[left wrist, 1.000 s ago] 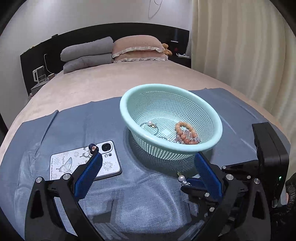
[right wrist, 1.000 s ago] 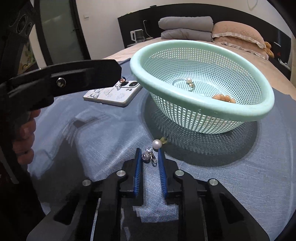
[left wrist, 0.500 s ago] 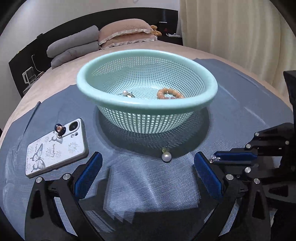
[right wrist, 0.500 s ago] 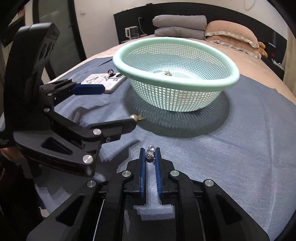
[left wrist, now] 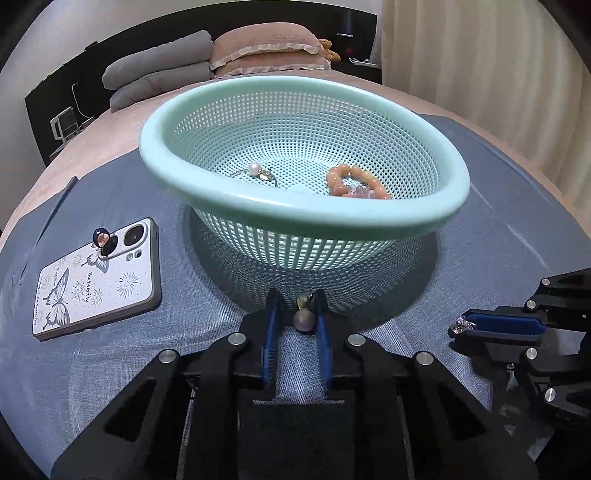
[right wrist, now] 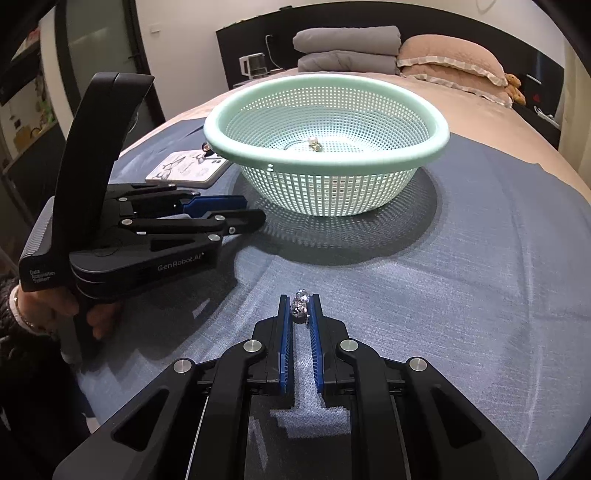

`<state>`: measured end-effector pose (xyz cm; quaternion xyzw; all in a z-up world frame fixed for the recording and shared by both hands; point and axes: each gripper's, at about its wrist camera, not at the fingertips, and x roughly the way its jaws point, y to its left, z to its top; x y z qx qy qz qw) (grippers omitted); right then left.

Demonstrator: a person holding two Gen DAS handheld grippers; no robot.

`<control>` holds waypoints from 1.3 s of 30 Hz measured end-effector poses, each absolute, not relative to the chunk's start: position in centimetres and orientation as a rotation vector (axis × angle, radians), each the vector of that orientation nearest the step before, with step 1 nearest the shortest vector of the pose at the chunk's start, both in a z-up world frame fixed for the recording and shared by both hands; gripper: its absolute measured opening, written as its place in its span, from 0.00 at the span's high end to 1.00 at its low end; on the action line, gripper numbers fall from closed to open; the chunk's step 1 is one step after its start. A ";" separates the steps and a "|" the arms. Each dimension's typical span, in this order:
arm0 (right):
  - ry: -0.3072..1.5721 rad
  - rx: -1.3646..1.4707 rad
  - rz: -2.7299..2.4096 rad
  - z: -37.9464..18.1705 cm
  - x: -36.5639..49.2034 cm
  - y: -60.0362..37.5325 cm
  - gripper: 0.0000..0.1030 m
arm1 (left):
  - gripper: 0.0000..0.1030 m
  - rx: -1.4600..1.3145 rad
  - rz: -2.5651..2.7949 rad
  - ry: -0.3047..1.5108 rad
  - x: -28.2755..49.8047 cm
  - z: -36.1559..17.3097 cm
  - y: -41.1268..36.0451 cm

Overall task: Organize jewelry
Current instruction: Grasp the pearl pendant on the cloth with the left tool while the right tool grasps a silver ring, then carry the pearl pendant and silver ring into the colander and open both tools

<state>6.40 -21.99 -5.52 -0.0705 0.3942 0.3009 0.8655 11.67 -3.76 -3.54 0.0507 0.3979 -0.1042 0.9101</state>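
Beige bed (left wrist: 413,96), black headboard (right wrist: 369,18) (grey and pink pillows (left wrist: 266,48)), cream curtain (left wrist: 480,55)

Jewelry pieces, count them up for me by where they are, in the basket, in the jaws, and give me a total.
In the basket: 2, the pearl ring and the orange bead bracelet.
In the right gripper, jaws shut: 1, the sparkly stud.
Between the closing jaws of the left gripper: 1, the pearl piece.
Total: 4.

Bright, even overhead room light, soft latticed shadow beneath the basket (left wrist: 436,221), strong fisheye bending at dark corners.
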 end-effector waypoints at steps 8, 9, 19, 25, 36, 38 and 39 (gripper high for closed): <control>0.822 -0.144 0.614 -5.4 6.4 -22.2 0.90 | 0.89 0.044 -0.283 0.865 10.7 -2.8 -2.0; 0.820 -0.144 0.612 -5.3 6.5 -22.3 0.90 | 0.89 0.049 -0.286 0.868 10.5 -2.7 -1.8; 0.683 -0.080 0.563 -0.8 6.5 -25.1 0.91 | 0.89 -0.063 -0.275 0.812 8.2 2.1 1.3; 0.568 0.021 0.527 2.8 7.7 -26.8 0.91 | 0.89 -0.115 -0.253 0.695 7.7 6.8 2.7; 0.516 0.090 0.507 4.0 10.9 -25.0 0.91 | 0.89 -0.061 -0.210 0.643 11.6 8.0 0.5; 0.531 0.086 0.506 3.6 12.0 -24.3 0.91 | 0.89 -0.028 -0.204 0.649 12.8 7.1 -0.1; 0.541 0.086 0.501 3.2 12.4 -24.0 0.91 | 0.89 -0.033 -0.202 0.657 13.4 6.5 -0.2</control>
